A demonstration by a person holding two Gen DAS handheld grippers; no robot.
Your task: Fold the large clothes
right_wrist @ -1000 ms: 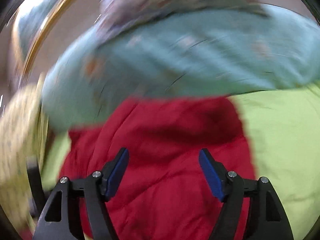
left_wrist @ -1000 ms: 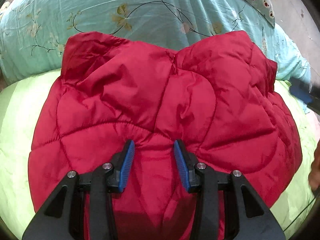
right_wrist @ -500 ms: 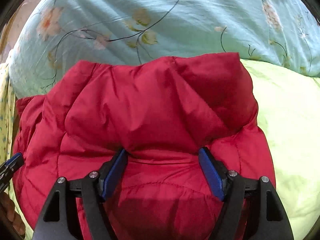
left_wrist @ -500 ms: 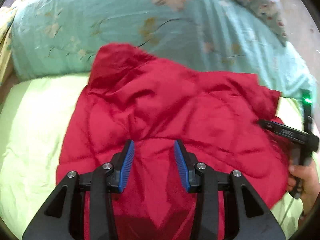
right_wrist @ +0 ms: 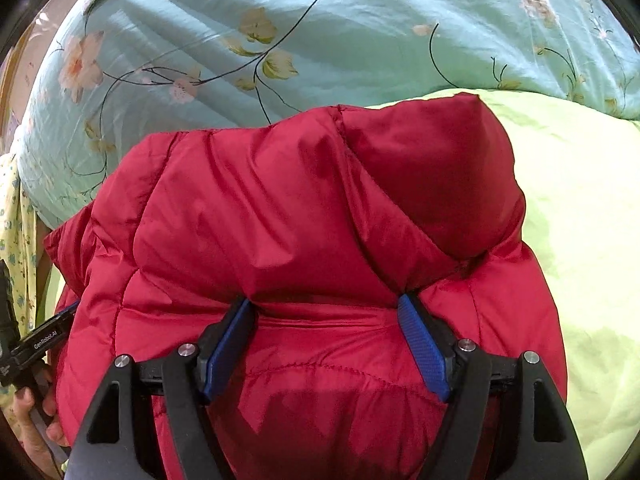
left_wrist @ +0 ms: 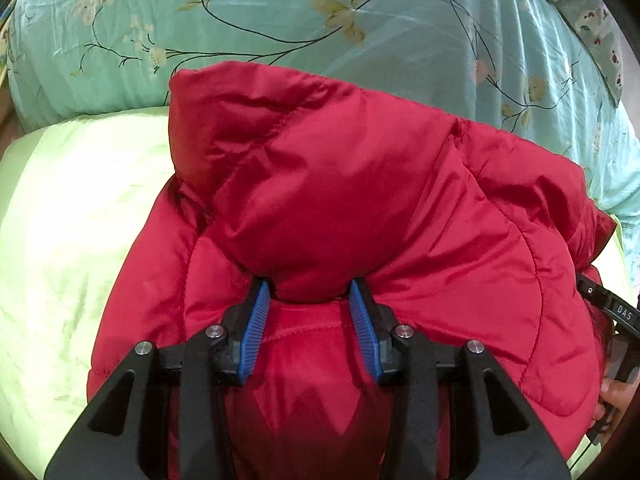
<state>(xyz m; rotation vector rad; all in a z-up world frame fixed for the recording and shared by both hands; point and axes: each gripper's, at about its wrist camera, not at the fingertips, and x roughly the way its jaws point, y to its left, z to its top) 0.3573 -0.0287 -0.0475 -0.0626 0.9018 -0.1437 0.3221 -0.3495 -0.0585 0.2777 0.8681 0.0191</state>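
A red quilted puffer jacket [left_wrist: 360,208] lies folded in a thick bundle on a light green bed sheet [left_wrist: 72,216]. It also fills the right wrist view [right_wrist: 280,232]. My left gripper [left_wrist: 312,292] is open, its blue pads pressed against the near edge of the upper fold. My right gripper [right_wrist: 326,304] is open wider, its pads also against the near edge of the upper fold. Each gripper shows at the edge of the other's view, the right one [left_wrist: 612,312] and the left one [right_wrist: 36,344], beside the jacket.
A turquoise floral quilt [left_wrist: 320,20] is heaped behind the jacket, also in the right wrist view [right_wrist: 320,32]. A patterned pillow [left_wrist: 592,12] lies at the far right. Green sheet [right_wrist: 580,220] stretches to the jacket's right.
Both grippers have moved in low against the jacket's near edge. The right gripper swung from a blurred view to face the jacket, and the upper fold now bulges over both pairs of pads.
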